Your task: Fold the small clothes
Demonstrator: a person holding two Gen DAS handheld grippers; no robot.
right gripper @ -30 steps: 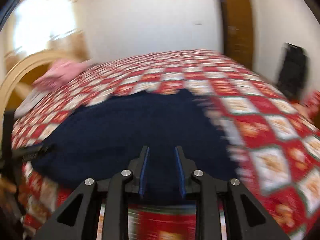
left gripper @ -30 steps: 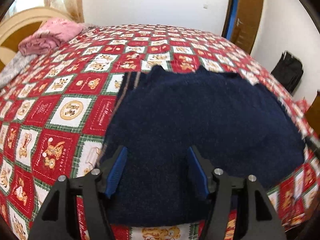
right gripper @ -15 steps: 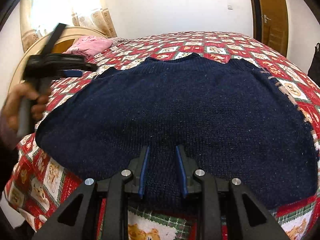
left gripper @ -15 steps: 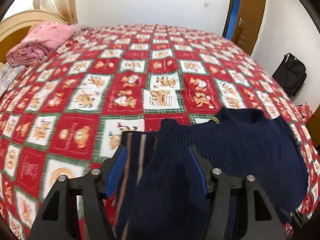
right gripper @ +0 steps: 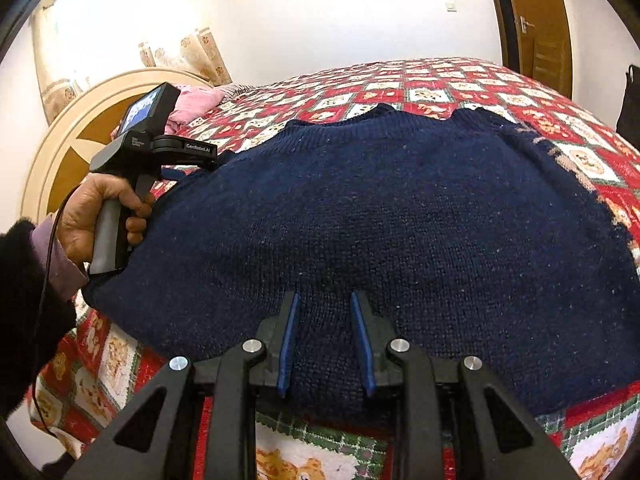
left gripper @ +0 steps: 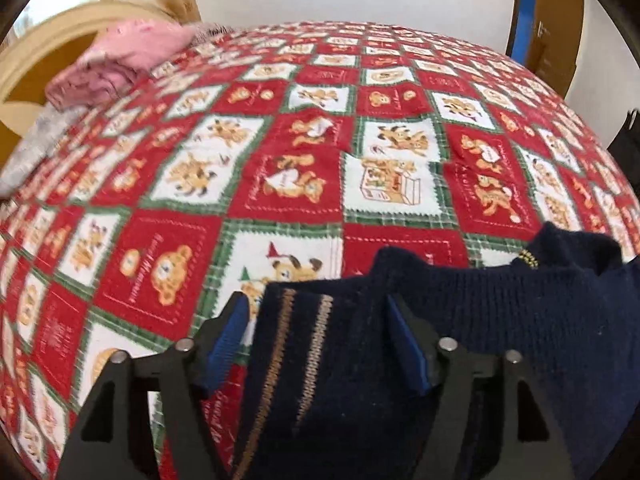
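Observation:
A dark navy knit sweater lies flat on the bed, neck edge at the far side. In the left wrist view its striped sleeve and shoulder fill the lower right. My left gripper is open, its jaws straddling the striped sleeve end. Seen from the right wrist view, the left gripper's handle is held by a hand at the sweater's left edge. My right gripper is open, jaws a small gap apart over the sweater's near hem, holding nothing.
The bed has a red, white and green bear-patterned cover. Pink folded clothes and a grey item lie by the cream headboard. A wooden door and a black bag are at the right.
The left gripper moved from over the sweater body to its left sleeve end. The right gripper steadied at the near hem and has hardly moved since.

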